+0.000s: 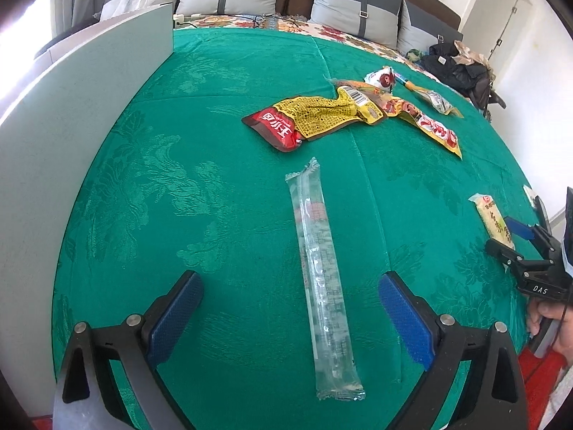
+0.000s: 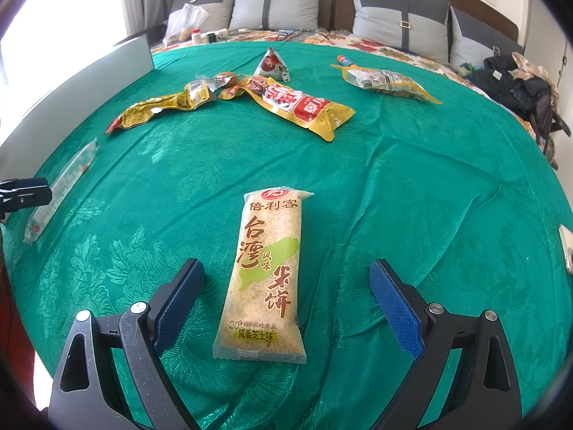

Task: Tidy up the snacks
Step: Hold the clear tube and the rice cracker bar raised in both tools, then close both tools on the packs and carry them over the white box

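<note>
Your right tongs (image 2: pixel 286 286), spread wide, straddle the rice cracker pack (image 2: pixel 265 272) lengthwise; your left tongs (image 1: pixel 290 294), equally wide, straddle the clear packet (image 1: pixel 322 279).

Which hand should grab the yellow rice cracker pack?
Right. The right gripper has open jaws on both sides of the rice cracker pack; the left gripper faces the clear packet.

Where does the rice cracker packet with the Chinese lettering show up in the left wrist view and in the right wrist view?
Left wrist view: the rice cracker packet lies at the far right edge, partly behind the right gripper.
Right wrist view: the same packet lies bottom centre, between the open fingers.
Shared landmark: the long clear packet on the green cloth.
</note>
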Demonstrator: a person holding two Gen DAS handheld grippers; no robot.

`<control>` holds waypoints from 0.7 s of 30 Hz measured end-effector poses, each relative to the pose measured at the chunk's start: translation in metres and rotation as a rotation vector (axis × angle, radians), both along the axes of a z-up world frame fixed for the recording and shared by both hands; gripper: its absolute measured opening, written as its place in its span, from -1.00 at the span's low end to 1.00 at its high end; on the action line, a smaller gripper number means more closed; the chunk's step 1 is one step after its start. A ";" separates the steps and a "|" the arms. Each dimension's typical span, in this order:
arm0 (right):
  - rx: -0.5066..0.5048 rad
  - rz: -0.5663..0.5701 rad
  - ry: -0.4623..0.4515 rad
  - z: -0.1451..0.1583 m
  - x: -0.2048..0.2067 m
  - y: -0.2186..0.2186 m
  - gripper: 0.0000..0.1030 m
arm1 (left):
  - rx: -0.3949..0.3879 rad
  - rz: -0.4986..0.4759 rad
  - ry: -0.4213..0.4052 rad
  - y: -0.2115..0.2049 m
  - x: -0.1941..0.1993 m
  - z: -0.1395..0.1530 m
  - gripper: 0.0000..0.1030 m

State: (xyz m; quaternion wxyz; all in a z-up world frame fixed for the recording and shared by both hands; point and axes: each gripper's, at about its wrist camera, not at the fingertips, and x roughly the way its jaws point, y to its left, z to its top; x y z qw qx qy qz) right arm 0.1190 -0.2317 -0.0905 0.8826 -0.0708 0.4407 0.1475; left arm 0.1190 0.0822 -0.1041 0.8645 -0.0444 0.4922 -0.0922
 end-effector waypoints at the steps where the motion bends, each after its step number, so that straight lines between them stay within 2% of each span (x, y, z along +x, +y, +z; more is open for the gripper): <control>1: 0.000 -0.001 0.002 0.000 0.000 0.000 0.85 | 0.044 -0.013 0.003 -0.008 0.000 0.000 0.67; 2: -0.002 0.000 0.013 0.001 0.001 0.000 0.85 | 0.086 -0.018 0.001 -0.015 0.000 0.000 0.57; 3: -0.012 0.012 0.045 0.002 0.004 0.000 0.85 | 0.120 -0.015 -0.003 -0.020 -0.001 0.000 0.30; 4: -0.030 0.031 0.100 0.004 0.009 0.002 0.85 | 0.140 -0.007 -0.009 -0.023 -0.002 0.001 -0.05; 5: -0.045 0.039 0.161 0.005 0.014 0.002 0.83 | 0.135 -0.005 -0.013 -0.023 -0.003 0.003 -0.23; 6: -0.049 0.035 0.211 0.008 0.018 0.001 0.77 | 0.114 -0.004 -0.011 -0.022 -0.003 0.004 -0.65; 8: -0.034 0.035 0.260 0.018 0.021 0.000 0.77 | 0.071 0.010 0.001 -0.015 -0.003 0.004 -0.65; 11: -0.071 0.048 0.275 0.025 0.027 0.009 0.77 | -0.024 0.049 0.021 0.000 -0.005 0.004 -0.65; 14: -0.105 0.058 0.274 0.020 0.032 0.023 0.73 | -0.085 0.071 0.036 0.012 -0.011 0.006 -0.65; 15: -0.115 0.065 0.281 0.017 0.033 0.027 0.48 | -0.101 0.077 0.037 0.016 -0.014 0.008 -0.66; 17: -0.119 0.054 0.298 0.015 0.033 0.030 -0.26 | -0.143 0.089 0.032 0.024 -0.021 0.015 -0.66; 18: -0.121 0.038 0.317 0.016 0.033 0.030 -0.50 | -0.170 0.096 0.027 0.028 -0.025 0.021 -0.66; 21: -0.082 0.010 0.343 0.024 0.027 0.030 -0.51 | -0.250 0.109 0.000 0.041 -0.037 0.042 -0.66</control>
